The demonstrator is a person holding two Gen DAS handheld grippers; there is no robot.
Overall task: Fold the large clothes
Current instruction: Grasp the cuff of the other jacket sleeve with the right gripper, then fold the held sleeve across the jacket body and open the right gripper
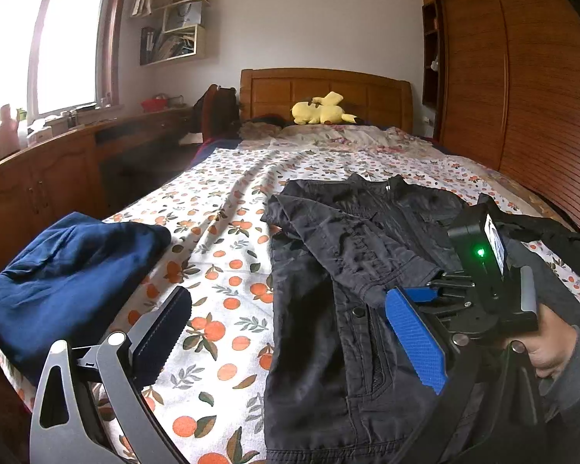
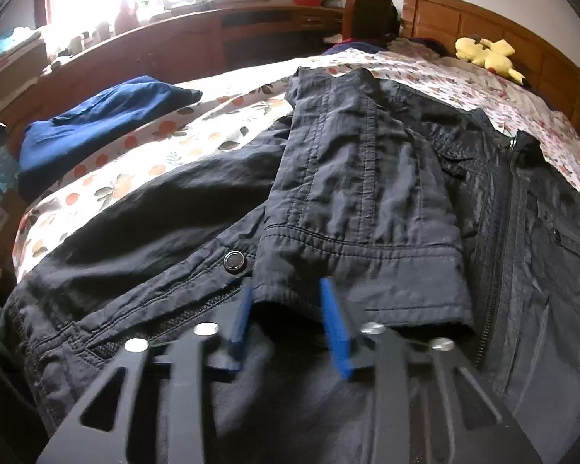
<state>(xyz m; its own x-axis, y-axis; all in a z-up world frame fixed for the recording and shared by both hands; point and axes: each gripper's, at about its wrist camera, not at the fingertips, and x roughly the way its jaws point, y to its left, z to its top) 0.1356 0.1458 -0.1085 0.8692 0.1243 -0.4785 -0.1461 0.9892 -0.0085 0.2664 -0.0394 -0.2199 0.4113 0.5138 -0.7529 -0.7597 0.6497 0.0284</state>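
Observation:
A black jacket (image 1: 328,309) lies spread, front up, on the orange-print bedsheet (image 1: 220,232). One sleeve (image 2: 367,170) is folded across its chest, cuff (image 2: 386,270) toward me. In the right wrist view my right gripper (image 2: 286,286) has its blue fingers (image 2: 336,328) on either side of the cuff's near edge, with the fabric bunched between the tips. In the left wrist view my left gripper (image 1: 290,336) stands wide open over the sheet and the jacket's left edge, with nothing between its pads. The right gripper's housing (image 1: 479,266) and the hand holding it (image 1: 549,352) sit to the right.
A folded blue garment (image 1: 65,270) rests near the bed's left edge. A yellow plush toy (image 1: 321,110) lies by the wooden headboard (image 1: 328,89). A wooden desk (image 1: 58,170) runs along the left and a wardrobe (image 1: 522,77) stands on the right.

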